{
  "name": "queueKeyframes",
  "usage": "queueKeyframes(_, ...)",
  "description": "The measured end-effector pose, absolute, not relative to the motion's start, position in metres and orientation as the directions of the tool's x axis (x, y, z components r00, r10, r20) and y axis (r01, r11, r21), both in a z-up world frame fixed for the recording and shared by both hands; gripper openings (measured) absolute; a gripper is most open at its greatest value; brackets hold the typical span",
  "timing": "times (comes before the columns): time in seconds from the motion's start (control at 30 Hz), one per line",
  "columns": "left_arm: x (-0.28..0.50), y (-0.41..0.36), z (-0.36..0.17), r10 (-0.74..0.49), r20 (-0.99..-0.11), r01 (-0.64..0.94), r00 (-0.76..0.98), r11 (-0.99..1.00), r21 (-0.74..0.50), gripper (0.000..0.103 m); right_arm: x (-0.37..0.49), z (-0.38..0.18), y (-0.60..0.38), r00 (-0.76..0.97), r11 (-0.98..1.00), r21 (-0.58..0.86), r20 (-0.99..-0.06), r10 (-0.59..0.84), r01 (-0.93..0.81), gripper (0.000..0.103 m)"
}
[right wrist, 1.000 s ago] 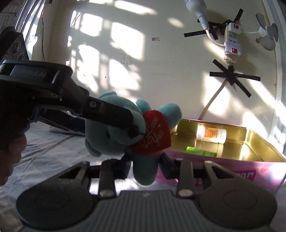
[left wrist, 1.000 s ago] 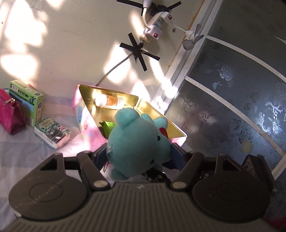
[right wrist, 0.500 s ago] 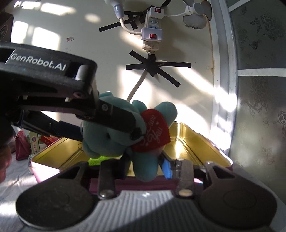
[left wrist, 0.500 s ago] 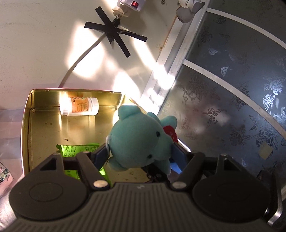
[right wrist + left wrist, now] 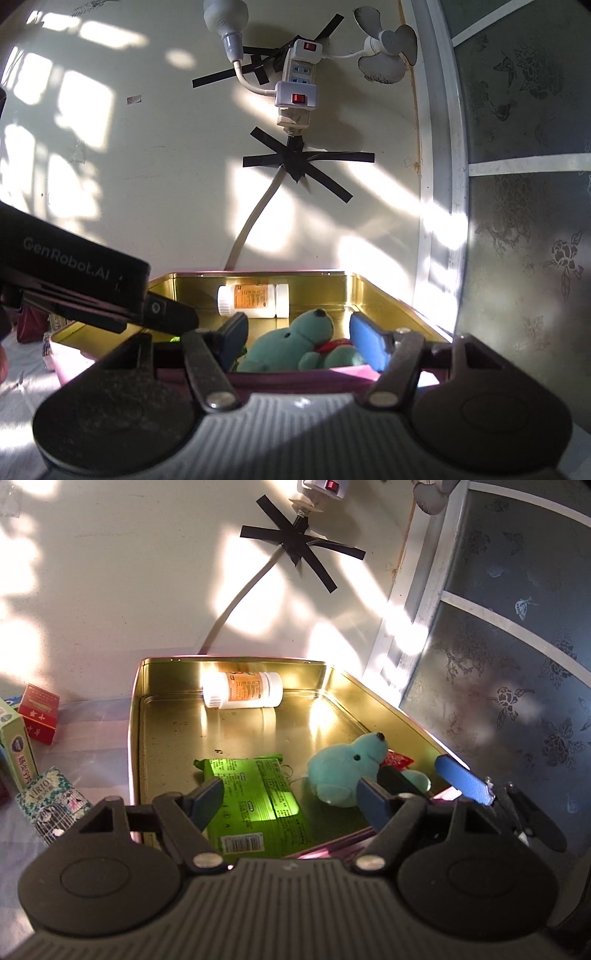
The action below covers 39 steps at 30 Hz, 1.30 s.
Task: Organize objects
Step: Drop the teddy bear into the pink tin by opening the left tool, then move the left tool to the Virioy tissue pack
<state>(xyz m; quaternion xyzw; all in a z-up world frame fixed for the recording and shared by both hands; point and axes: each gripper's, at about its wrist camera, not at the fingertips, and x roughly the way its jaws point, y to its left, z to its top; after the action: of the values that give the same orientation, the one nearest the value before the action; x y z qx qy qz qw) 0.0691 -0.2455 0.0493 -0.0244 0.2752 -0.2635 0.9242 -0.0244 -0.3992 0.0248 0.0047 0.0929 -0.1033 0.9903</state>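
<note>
Lying in the gold tin (image 5: pixel 136 716), near its front right corner, is the teal bear (image 5: pixel 345 771) w/ a red heart (image 5: pixel 397 759) at its chest; it rests on the tin floor, nothing gripping it. Just left of it, flat on the floor, sits a green packet (image 5: pixel 255 797). A white pill bottle (image 5: pixel 242 690) w/ an orange label lies on its side against the back wall of the tin.

Left gripper (image 5: pixel 290 799) hovers over the front edge of the tin, jaws wide apart & holding nothing; its right blue pad (image 5: pixel 373 805) sits in front of the bear in that view, can't tell if touching. Right gripper (image 5: pixel 297 341) is at the near pink wall of the tin, jaws also spread wide, empty, the bear (image 5: pixel 295 345) seen between its pads but inside the tin, beyond them. From the right cam, the left tool's black body crosses in from the left, above the tin rim (image 5: pixel 258 274).

Outside the tin, to the left on the cloth: a red box (image 5: pixel 38 718), a green-and-white box (image 5: pixel 16 749), & a small patterned tissue pack (image 5: pixel 53 805). On the wall behind, a power strip (image 5: pixel 297 83) & cable held w/ black tape (image 5: pixel 306 166).
</note>
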Motion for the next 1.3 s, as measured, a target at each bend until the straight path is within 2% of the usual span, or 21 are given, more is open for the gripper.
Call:
queueKeyframes(0.17, 0.046, -0.225, 0.054, -0.417, -0.473, 0.42, 0.776, 0.901, -0.106, 0.081, -0.028, 0.026, -0.396, 0.965, 0.979, -0.006, -0.163, -0.204, 0.206, 0.063)
queueKeyframes(0.33, 0.033, -0.2, 0.05, -0.327, -0.492, 0.343, 0.807, 0.937, -0.06, 0.081, -0.029, 0.027, -0.395, 0.958, 0.981, 0.03, -0.223, -0.181, 0.192, 0.062)
queueKeyframes(0.63, 0.023, -0.16, 0.035, -0.243, -0.508, 0.26, 0.826, 0.965, -0.038, 0.081, -0.049, 0.026, -0.368, 0.951, 0.988, 0.067, -0.285, -0.117, 0.142, 0.062)
queueKeyframes(0.8, 0.023, -0.132, 0.022, -0.163, -0.529, 0.185, 0.832, 0.983, -0.012, 0.081, -0.059, 0.025, -0.34, 0.953, 0.994, 0.075, -0.298, -0.052, 0.077, 0.062)
queueKeyframes(1.07, 0.025, -0.08, 0.002, -0.053, -0.557, 0.068, 0.829, 0.998, 0.006, 0.081, -0.055, 0.029, -0.274, 0.944, 0.996, -0.001, -0.322, 0.08, -0.085, 0.062)
queueKeyframes(1.3, 0.026, -0.033, -0.008, 0.031, -0.563, -0.02, 0.826, 0.999, 0.026, 0.081, -0.043, 0.023, -0.229, 0.911, 0.981, -0.033, -0.378, 0.163, -0.189, 0.062)
